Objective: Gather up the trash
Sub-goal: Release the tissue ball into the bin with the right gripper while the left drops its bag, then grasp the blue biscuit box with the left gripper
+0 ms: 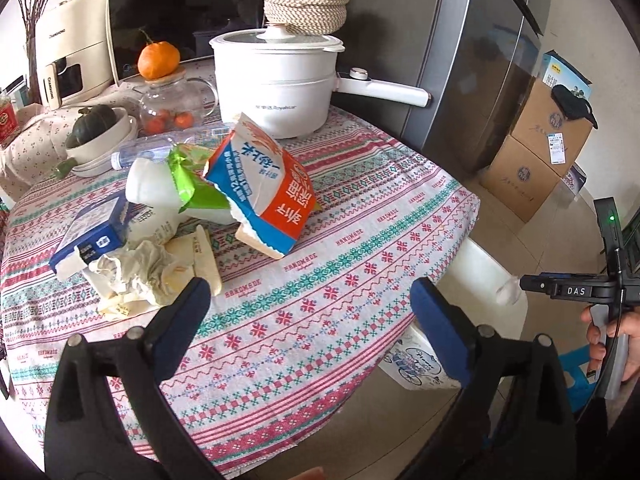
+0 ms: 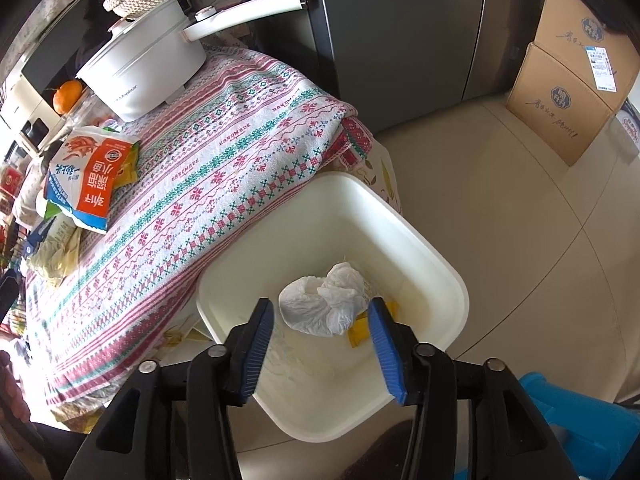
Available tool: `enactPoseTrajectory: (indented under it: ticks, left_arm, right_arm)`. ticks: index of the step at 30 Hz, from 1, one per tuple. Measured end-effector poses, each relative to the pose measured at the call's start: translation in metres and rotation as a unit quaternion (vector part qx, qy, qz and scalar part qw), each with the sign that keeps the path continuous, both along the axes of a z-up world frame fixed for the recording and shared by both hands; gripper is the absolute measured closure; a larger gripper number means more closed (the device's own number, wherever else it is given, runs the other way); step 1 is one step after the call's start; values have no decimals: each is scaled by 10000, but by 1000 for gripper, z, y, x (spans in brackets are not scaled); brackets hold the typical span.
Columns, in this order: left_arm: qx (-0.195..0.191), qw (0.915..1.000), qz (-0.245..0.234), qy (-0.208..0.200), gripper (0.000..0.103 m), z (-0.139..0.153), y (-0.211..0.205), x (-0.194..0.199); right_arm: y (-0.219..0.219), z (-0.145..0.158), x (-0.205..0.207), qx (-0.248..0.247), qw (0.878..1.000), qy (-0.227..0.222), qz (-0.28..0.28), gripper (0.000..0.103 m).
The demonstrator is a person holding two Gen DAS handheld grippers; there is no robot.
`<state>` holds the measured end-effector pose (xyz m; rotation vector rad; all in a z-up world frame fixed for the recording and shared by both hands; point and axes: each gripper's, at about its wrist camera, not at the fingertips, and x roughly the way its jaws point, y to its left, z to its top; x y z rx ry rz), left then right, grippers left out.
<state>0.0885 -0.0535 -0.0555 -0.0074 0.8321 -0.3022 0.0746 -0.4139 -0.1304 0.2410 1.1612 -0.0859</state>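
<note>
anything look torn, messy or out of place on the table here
Yes. A torn-open orange and blue carton lies tipped over other litter on the tablecloth, with a crumpled tissue beside it. A woven basket sits on the white pot lid, an odd perch.

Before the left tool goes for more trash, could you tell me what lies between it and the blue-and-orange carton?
Only bare tablecloth, in the left wrist view. The open left tool holds nothing; the carton lies beyond it, crumpled paper off to the left.
</note>
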Motion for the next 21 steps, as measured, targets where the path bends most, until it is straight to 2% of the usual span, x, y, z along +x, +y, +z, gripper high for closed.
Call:
enactPoseTrajectory:
  ticks: [1, 8, 12, 15, 19, 21]
  left_arm:
    - [-3, 10000, 71, -5, 3, 1, 7, 1]
    - [-195, 9959, 876, 89, 3, 8, 75, 18]
    - [-463, 9873, 1453, 443, 3, 10, 124, 33]
    - [-559, 9791, 1720, 929, 1, 6, 153, 53]
    - [162, 9736, 1692, 1523, 1, -6, 161, 86]
    - [340, 9669, 1818, 1760, 1, -15, 166, 100]
  right_arm:
    - [1, 2, 1, 19, 10000, -44, -19, 36]
    - [17, 21, 11, -9, 9995, -324, -2, 29]
    - [35, 28, 21, -30, 9990, -407, 173, 28]
    - [53, 32, 29, -65, 9982, -473, 364, 27]
    - [76, 35, 42, -105, 9967, -551, 583, 26]
    - [85, 35, 49, -98, 9961, -564, 674, 26]
